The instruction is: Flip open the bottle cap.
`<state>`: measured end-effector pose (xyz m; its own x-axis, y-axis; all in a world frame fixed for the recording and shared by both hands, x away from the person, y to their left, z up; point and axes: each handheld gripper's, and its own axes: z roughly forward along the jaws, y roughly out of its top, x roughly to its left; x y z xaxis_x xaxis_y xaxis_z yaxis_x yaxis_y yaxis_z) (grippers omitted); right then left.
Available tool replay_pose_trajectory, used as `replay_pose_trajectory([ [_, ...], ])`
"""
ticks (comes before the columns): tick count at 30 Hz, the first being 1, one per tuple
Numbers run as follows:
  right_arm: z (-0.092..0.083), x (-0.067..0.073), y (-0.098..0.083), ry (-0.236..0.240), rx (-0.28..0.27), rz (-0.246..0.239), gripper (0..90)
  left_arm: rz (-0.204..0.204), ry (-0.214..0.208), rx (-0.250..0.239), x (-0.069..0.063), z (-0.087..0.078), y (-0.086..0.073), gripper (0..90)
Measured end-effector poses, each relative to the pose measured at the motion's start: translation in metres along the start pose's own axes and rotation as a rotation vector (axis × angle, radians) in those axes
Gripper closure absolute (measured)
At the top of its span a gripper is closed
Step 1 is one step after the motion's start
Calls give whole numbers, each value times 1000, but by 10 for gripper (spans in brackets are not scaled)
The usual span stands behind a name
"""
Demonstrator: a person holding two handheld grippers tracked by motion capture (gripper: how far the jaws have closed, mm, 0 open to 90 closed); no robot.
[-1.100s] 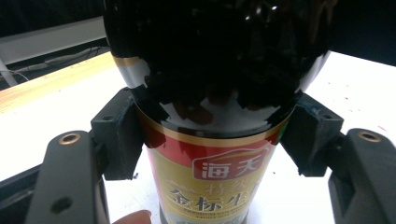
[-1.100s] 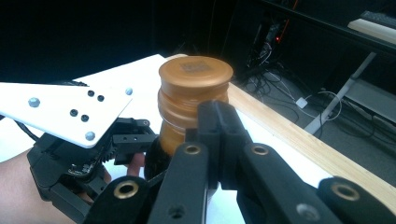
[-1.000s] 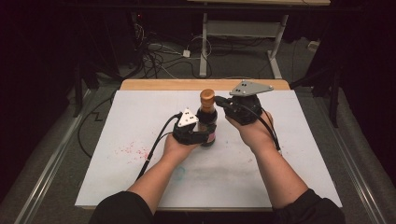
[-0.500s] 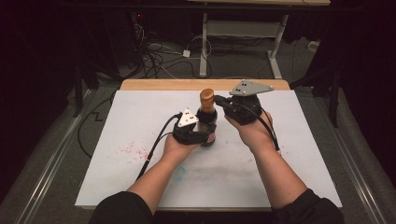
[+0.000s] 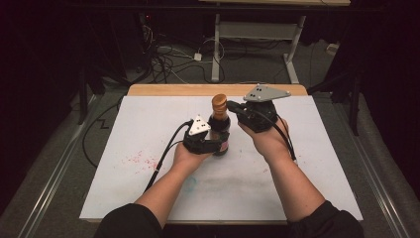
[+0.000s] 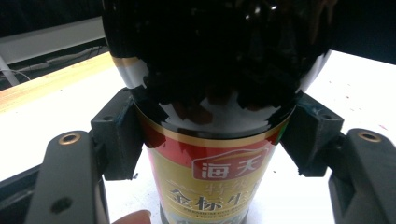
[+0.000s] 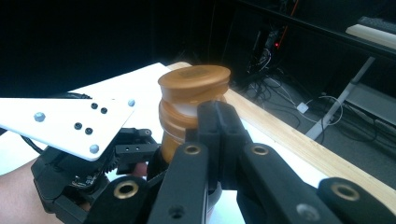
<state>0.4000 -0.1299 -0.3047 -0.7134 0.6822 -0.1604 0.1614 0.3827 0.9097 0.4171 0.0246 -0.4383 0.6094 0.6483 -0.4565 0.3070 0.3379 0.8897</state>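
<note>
Dark sauce bottle upright near the table's middle, toward its far edge.
The left gripper clamps the bottle body; the right gripper, jaws together, presses against its gold cap.

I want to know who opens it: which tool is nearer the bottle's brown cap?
Right. The right tool sits shut beside the cap, at the neck. The left tool clamps the bottle lower, around its labelled body.

Bottle upright mid-table; left gripper at body, right gripper at neck.
</note>
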Motion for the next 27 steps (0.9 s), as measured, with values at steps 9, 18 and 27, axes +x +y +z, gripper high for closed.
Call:
replay_pose_trajectory([
  [9,0,1,3,-3,3,-6,900,-4,3,-1,0,0,0,291],
  [18,0,1,6,-5,1,-11,900,-9,1,-8,0,1,0,291],
  [27,-1,2,9,-7,-6,-18,900,12,-16,0,0,0,-1,291],
])
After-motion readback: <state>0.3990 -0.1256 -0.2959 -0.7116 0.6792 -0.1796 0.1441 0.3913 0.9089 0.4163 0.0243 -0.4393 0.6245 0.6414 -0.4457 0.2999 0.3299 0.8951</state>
